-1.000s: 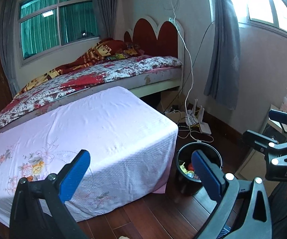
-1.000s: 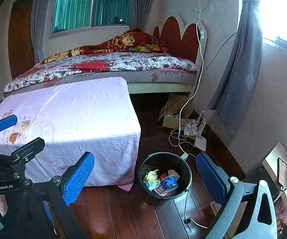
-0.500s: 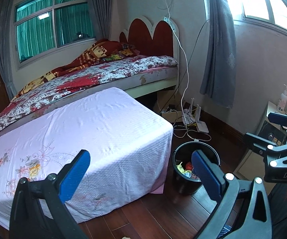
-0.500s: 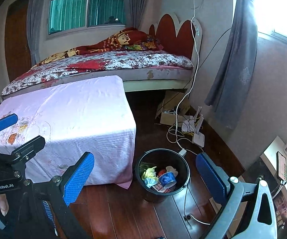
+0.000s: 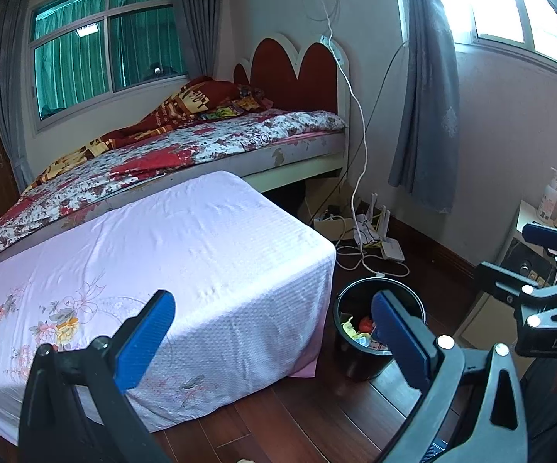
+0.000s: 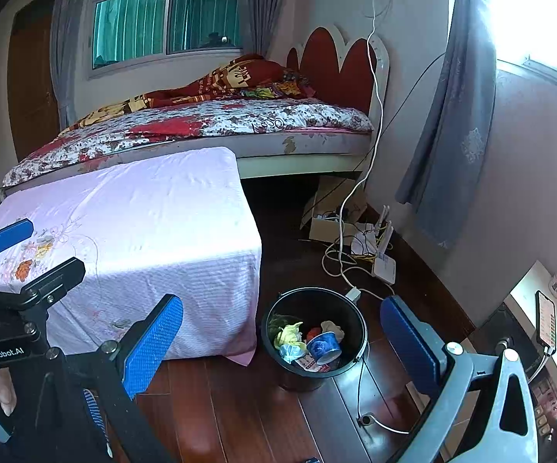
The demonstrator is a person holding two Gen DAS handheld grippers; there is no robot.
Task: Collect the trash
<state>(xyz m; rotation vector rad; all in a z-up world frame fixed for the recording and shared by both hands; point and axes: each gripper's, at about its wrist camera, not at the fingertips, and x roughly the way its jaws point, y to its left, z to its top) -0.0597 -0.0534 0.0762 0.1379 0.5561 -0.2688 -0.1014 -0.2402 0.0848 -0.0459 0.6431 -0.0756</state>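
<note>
A bedroom with a dark red wooden plank floor (image 6: 239, 405) holds a bed with a floral red-and-white cover (image 5: 209, 142) and, in front of it, a low block draped in a pale pink flowered sheet (image 5: 185, 254). Just beside the sheet's corner stands a round black plastic bin (image 6: 314, 333), holding crumpled yellow and blue scraps and a small blue-and-white cup (image 6: 324, 346). White cables and a white router (image 6: 384, 266) lie on the floor behind it. The left gripper (image 5: 270, 332) and the right gripper (image 6: 280, 332) both hang in the air with jaws spread wide, holding nothing.
</note>
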